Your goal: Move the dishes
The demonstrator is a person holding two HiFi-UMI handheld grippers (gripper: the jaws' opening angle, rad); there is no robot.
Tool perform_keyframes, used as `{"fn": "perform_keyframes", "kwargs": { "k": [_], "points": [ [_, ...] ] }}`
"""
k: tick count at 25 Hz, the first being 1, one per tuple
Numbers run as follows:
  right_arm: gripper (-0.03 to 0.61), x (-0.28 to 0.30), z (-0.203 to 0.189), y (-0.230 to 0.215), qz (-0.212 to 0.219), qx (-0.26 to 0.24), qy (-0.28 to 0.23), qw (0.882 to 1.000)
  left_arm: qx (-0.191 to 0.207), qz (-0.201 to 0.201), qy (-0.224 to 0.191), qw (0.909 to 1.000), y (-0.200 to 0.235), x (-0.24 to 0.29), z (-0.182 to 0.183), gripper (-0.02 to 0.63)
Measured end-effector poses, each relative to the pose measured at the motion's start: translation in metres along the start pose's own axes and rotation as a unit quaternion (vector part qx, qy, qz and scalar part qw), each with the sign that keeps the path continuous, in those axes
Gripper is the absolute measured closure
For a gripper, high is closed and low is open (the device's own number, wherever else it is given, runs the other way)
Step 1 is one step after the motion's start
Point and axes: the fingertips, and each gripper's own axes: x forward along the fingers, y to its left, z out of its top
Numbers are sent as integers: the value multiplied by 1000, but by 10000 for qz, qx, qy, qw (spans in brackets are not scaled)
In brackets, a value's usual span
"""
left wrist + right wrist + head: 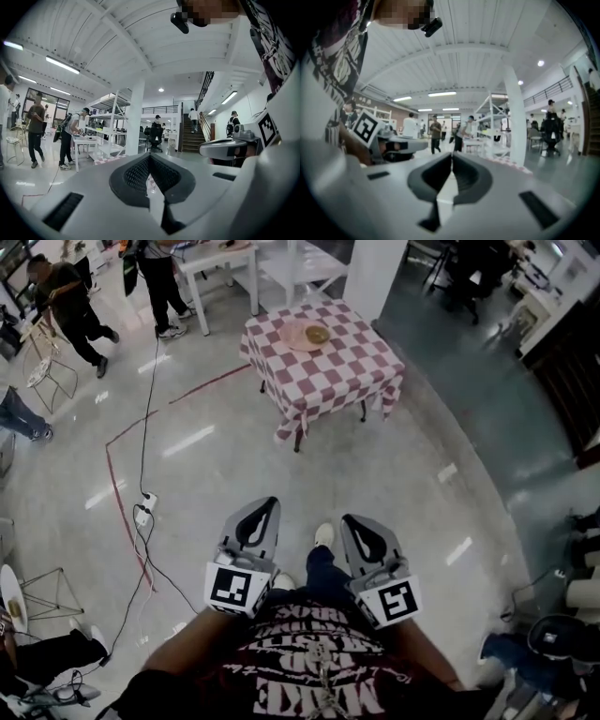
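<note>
Left gripper (266, 505) and right gripper (351, 521): both clenched, jaws pressed together, nothing between them. Held side by side close to the torso, above the floor (234, 456). Dishes: 1 pinkish plate (296, 337) carrying 1 smaller tan dish (317, 334). Located on the red-and-white checked table (347, 371), ahead and well apart from both grippers.

From the head view I cannot tell what the small brownish dish (317, 334) on the round pink plate (296, 336) holds, the red-and-white checked cloth (330, 369) hides the worktop under them, and in the left gripper view the left gripper's grey fingers (136, 176) cover all but slivers of that cloth.
</note>
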Motion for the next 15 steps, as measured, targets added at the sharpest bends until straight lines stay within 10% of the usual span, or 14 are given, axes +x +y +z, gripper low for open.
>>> {"fn": "perform_keyframes", "kwargs": {
  "k": [15],
  "points": [
    [543,37,-9,-89,-172,245,74,9995,-90,-241,286,9993,6,101,-17,588]
  ]
}}
